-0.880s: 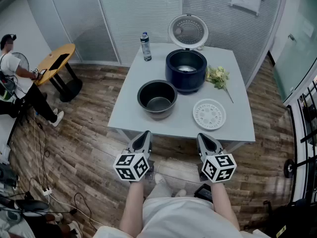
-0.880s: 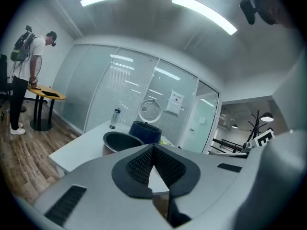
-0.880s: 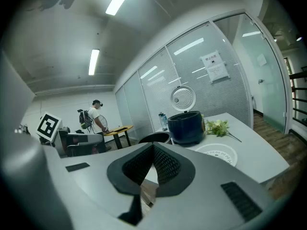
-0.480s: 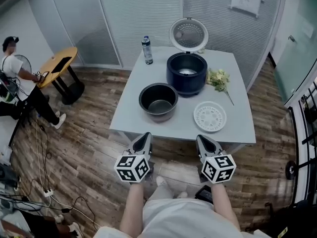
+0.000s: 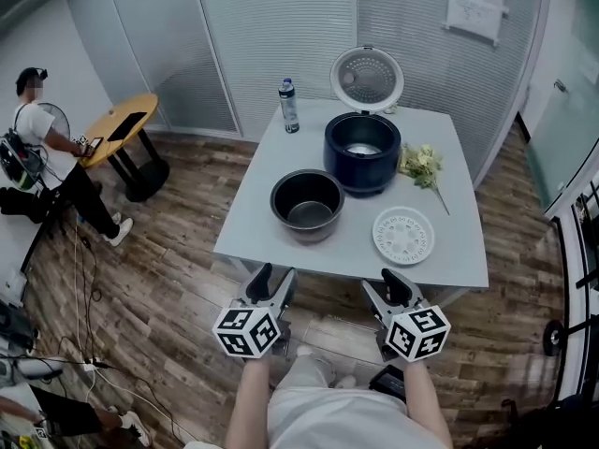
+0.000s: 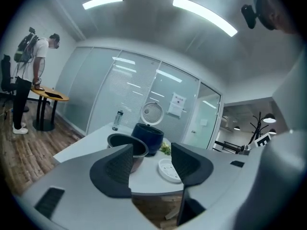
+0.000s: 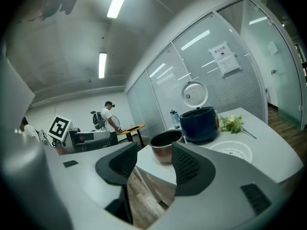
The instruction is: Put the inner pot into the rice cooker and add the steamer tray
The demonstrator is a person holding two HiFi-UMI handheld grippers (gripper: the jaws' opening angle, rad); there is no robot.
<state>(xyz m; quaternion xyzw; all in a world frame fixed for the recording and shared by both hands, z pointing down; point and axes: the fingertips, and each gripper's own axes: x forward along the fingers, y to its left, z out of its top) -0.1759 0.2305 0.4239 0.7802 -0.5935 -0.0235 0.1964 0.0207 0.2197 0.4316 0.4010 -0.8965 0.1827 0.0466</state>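
Note:
The dark inner pot [image 5: 308, 204] [image 6: 125, 145] [image 7: 165, 143] stands on the grey table [image 5: 253, 223] near its front left. Behind it sits the dark blue rice cooker [image 5: 362, 152] [image 6: 148, 137] [image 7: 199, 123], its round lid [image 5: 367, 79] raised. The white perforated steamer tray [image 5: 403, 236] [image 6: 168, 169] [image 7: 231, 150] lies flat at the front right. My left gripper [image 5: 271, 282] [image 6: 151, 162] and right gripper [image 5: 385, 284] [image 7: 152, 163] hover side by side short of the table's near edge, both open and empty.
A water bottle [image 5: 288, 106] stands at the table's back left; a bunch of flowers [image 5: 421, 164] lies right of the cooker. A person [image 5: 42, 138] stands by a small wooden table [image 5: 122, 127] at the far left. Glass partitions are behind; cables lie on the wooden floor.
The view has shifted slightly: table and objects sit a little lower and to the right in the head view. Both grippers stay open in about the same place before the table.

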